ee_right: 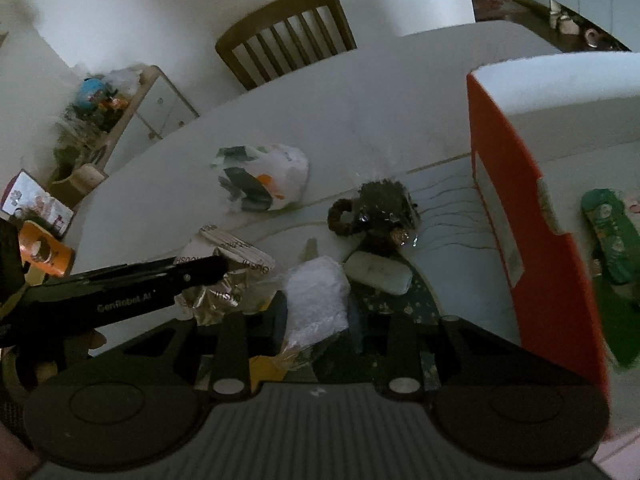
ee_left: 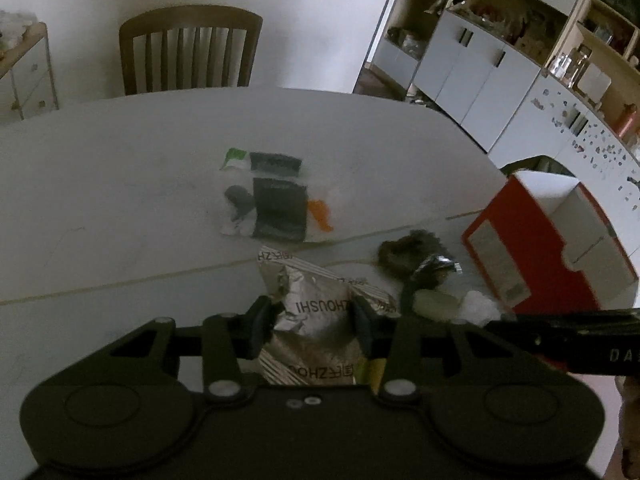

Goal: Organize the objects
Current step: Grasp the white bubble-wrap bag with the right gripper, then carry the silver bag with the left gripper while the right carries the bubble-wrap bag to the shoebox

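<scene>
White and oval, the table (ee_left: 120,184) is carrying a scatter of clutter beside an open red cardboard box (ee_right: 532,216), which looks like the place for it all. Nearest the box, the right gripper (ee_right: 316,312) is pinching a crumpled clear plastic bag (ee_right: 316,300) between its fingers, while the left gripper (ee_left: 316,320) is pinching a silver foil snack packet (ee_left: 316,316), farther from the box. Both loads are light and slippery, so I judge that each grip should be kept firm and each piece lifted clear of its neighbours, so nothing drags along, before swinging toward the box opening. Only the right wrist view is showing the green packet (ee_right: 608,236) lying beyond the box, the full dark furry keychain (ee_right: 380,208) in front of the box, and a whitish oblong case (ee_right: 378,272) close to it. Only the left wrist view is showing the white cabinets (ee_left: 480,72) behind the box.
</scene>
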`<state>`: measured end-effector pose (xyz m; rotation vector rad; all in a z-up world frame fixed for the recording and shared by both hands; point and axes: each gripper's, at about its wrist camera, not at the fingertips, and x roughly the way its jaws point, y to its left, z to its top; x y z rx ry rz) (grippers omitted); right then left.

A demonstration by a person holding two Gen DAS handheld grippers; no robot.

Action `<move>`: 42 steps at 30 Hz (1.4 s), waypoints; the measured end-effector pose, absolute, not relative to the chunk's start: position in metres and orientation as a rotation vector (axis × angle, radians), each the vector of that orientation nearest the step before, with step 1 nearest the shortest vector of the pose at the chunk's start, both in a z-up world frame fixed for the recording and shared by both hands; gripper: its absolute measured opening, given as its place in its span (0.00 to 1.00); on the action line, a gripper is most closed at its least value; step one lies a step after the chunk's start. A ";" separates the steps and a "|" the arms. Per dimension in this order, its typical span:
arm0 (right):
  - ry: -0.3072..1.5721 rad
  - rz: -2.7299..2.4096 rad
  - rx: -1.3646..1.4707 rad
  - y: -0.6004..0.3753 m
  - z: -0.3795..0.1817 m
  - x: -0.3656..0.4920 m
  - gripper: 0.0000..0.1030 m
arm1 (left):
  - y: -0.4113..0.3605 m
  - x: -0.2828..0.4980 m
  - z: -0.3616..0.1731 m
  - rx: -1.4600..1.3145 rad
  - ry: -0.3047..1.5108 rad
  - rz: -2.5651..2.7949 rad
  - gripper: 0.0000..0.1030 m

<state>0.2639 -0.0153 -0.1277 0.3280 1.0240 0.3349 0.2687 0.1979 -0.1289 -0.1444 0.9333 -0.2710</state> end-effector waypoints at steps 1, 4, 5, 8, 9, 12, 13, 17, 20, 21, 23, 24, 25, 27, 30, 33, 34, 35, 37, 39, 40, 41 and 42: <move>1.020 0.337 0.326 -0.017 -0.123 0.260 0.30 | 0.196 0.265 -0.124 -0.147 0.927 -0.272 0.40; 1.012 0.345 0.324 -0.024 -0.111 0.251 0.30 | 0.189 0.254 -0.110 -0.150 0.911 -0.279 0.40; 1.009 0.347 0.325 -0.027 -0.107 0.248 0.30 | 0.186 0.250 -0.105 -0.152 0.907 -0.282 0.41; 0.993 0.354 0.324 -0.037 -0.094 0.237 0.30 | 0.176 0.239 -0.092 -0.155 0.888 -0.293 0.41; 0.988 0.354 0.321 -0.040 -0.090 0.234 0.30 | 0.172 0.234 -0.087 -0.151 0.882 -0.296 0.41; 0.966 0.354 0.311 -0.051 -0.076 0.223 0.30 | 0.161 0.222 -0.075 -0.150 0.871 -0.308 0.41; 0.957 0.354 0.308 -0.056 -0.071 0.219 0.30 | 0.157 0.217 -0.070 -0.152 0.869 -0.314 0.41; 0.936 0.350 0.301 -0.078 -0.056 0.205 0.30 | 0.140 0.204 -0.058 -0.149 0.860 -0.335 0.41; 0.928 0.342 0.303 -0.096 -0.049 0.196 0.30 | 0.126 0.197 -0.051 -0.145 0.852 -0.341 0.41; 0.924 0.339 0.301 -0.101 -0.047 0.193 0.30 | 0.122 0.195 -0.049 -0.144 0.850 -0.344 0.41; 0.913 0.328 0.296 -0.112 -0.044 0.186 0.30 | 0.112 0.192 -0.044 -0.141 0.842 -0.351 0.41; 0.910 0.327 0.296 -0.117 -0.043 0.183 0.30 | 0.107 0.190 -0.043 -0.139 0.840 -0.356 0.41; 0.909 0.324 0.297 -0.123 -0.042 0.180 0.30 | 0.100 0.189 -0.041 -0.136 0.838 -0.362 0.41; 0.909 0.315 0.296 -0.132 -0.042 0.177 0.30 | 0.088 0.188 -0.037 -0.130 0.832 -0.373 0.41; 0.907 0.307 0.300 -0.148 -0.041 0.172 0.30 | 0.072 0.186 -0.035 -0.121 0.827 -0.391 0.41; 0.896 0.297 0.303 -0.165 -0.040 0.168 0.30 | 0.053 0.186 -0.035 -0.101 0.827 -0.408 0.41; 0.893 0.293 0.302 -0.170 -0.040 0.167 0.30 | 0.046 0.186 -0.036 -0.093 0.829 -0.411 0.41; 0.890 0.290 0.302 -0.175 -0.040 0.166 0.30 | 0.039 0.187 -0.037 -0.085 0.831 -0.414 0.41; 0.886 0.282 0.302 -0.186 -0.040 0.166 0.30 | 0.027 0.189 -0.039 -0.074 0.837 -0.418 0.41; 0.883 0.272 0.300 -0.197 -0.041 0.167 0.30 | 0.017 0.192 -0.041 -0.070 0.841 -0.423 0.41; 0.883 0.266 0.301 -0.204 -0.041 0.168 0.30 | 0.011 0.194 -0.041 -0.068 0.842 -0.425 0.40; 0.884 0.261 0.304 -0.210 -0.042 0.169 0.30 | 0.004 0.195 -0.040 -0.064 0.841 -0.428 0.36; 0.884 0.256 0.305 -0.216 -0.043 0.170 0.30 | -0.002 0.198 -0.040 -0.062 0.842 -0.433 0.32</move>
